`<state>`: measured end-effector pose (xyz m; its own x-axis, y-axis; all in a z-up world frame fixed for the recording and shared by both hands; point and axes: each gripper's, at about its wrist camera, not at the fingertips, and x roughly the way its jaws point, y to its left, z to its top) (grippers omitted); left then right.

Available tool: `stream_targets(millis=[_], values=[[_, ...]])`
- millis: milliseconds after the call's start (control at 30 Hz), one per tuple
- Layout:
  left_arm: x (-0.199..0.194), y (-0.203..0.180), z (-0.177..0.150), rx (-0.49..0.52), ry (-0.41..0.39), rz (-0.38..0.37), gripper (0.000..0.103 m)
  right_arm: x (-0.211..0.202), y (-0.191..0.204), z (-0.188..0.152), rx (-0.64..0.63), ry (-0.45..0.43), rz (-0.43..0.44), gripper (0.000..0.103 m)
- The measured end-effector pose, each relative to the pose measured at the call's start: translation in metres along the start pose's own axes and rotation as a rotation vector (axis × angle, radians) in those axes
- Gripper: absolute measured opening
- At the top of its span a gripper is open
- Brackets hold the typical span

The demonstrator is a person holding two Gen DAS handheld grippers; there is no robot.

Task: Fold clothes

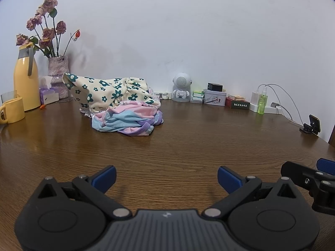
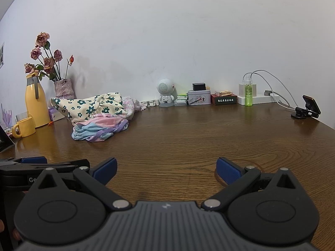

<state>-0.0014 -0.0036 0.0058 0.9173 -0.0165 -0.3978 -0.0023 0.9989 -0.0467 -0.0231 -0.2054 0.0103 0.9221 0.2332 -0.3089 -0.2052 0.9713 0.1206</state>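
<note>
Both grippers sit lowest in frame, jaws spread wide and empty: left gripper (image 1: 166, 177) and right gripper (image 2: 166, 170) hover low over bare wood, side by side. Task thing is the clothes pile (image 1: 120, 102), mid-left in both views, well apart from either gripper, resting on the worktop (image 1: 188, 138) toward its far edge: a cream floral garment (image 1: 108, 92) heaped on top, a pink-blue-purple one (image 1: 125, 121) bunched beneath in front. Nothing folded yet, so I judge this the start, approach step. Next move likely calls for reaching forward and left, picking one garment off the heap, and dragging it onto open wood to spread flat. Behind the pile: vase of dried roses (image 1: 57, 73), yellow jug (image 1: 26, 79), yellow mug (image 1: 12, 110), small robot-shaped speaker (image 1: 181, 87), green spray bottle (image 1: 262, 100). Right view alone shows a paler frilled garment (image 2: 130, 104) behind the floral one more clearly, plus fingertips at lower left; left view shows the pile closer.
</note>
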Motion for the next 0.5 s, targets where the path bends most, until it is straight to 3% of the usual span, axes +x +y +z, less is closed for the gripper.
stream_targets(millis=[500], values=[[-0.0005, -0.0002, -0.0031, 0.001, -0.004, -0.001, 0.103, 0.0002, -0.0004, -0.0004, 0.003, 0.003, 0.003, 0.103]])
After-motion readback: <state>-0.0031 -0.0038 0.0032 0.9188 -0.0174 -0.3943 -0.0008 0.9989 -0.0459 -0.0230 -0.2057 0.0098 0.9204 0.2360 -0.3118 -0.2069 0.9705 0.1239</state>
